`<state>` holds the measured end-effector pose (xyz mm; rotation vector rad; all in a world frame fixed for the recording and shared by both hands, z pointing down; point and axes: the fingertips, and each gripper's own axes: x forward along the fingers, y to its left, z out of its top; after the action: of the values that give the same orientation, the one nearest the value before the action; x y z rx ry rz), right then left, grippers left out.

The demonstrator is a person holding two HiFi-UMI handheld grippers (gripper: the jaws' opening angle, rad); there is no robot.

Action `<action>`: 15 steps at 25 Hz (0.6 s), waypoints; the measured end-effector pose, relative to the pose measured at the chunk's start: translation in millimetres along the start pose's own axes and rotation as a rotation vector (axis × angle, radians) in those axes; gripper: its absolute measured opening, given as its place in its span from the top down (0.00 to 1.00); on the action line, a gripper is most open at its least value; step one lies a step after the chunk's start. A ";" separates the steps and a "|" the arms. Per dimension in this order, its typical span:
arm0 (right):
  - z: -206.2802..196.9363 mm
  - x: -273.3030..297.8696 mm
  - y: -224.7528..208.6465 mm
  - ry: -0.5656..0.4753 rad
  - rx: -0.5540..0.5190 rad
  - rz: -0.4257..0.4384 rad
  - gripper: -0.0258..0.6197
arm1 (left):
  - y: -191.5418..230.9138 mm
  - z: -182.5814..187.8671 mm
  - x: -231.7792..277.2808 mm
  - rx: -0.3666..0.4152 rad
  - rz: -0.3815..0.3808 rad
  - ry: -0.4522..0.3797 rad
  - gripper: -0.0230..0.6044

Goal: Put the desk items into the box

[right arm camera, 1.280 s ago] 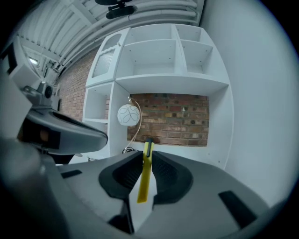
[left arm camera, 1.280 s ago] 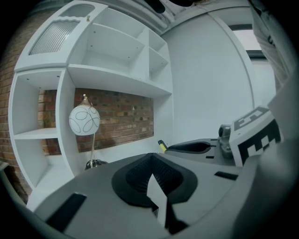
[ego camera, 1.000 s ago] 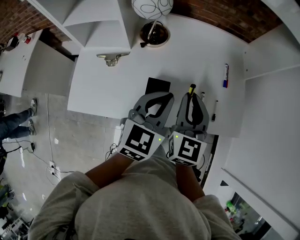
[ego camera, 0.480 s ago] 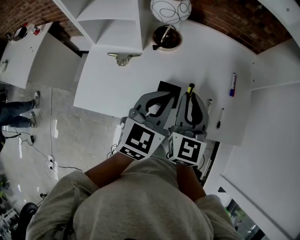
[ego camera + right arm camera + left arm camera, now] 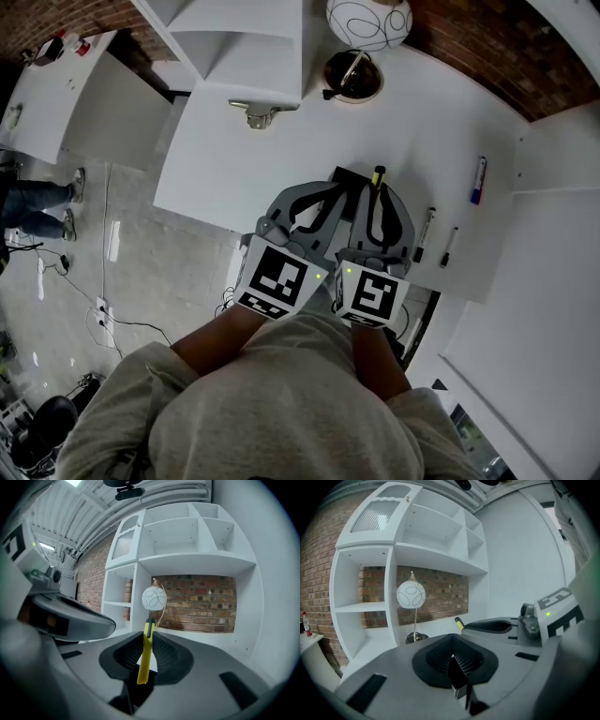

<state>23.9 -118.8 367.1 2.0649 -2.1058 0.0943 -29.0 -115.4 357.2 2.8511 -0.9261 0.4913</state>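
Right hand-held gripper (image 5: 378,190) clamped on slim yellow plastic highlighter with black cap (image 5: 146,656), above white bench (image 5: 262,150). We reckon it's light, stiff, slick: grip mid-barrel. Left hand-held gripper (image 5: 453,657) closed, empty.

Open lane for me: bare white desktop (image 5: 225,178), centre left. Upper centre is blocked by a white globe lamp (image 5: 368,22) on its round dark base (image 5: 354,77). A white shelf unit (image 5: 244,47) walls the upper left. Right of centre, a black-and-white marker (image 5: 422,234), thin black pen (image 5: 449,247) and blue marker (image 5: 479,180) lie loose, with gaps between them.
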 end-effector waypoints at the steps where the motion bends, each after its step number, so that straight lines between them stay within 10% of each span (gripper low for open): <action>1: -3.8 3.3 1.4 0.008 -0.002 0.004 0.85 | 1.7 -2.5 0.8 -0.002 0.002 0.005 0.95; 15: -59.2 33.1 23.2 0.195 -0.034 0.095 0.85 | 17.6 -33.4 12.6 -0.042 0.035 0.061 0.95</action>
<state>5.9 -140.2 433.1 1.8538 -2.0700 0.2604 -38.8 -130.1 392.9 2.7705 -0.9660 0.5526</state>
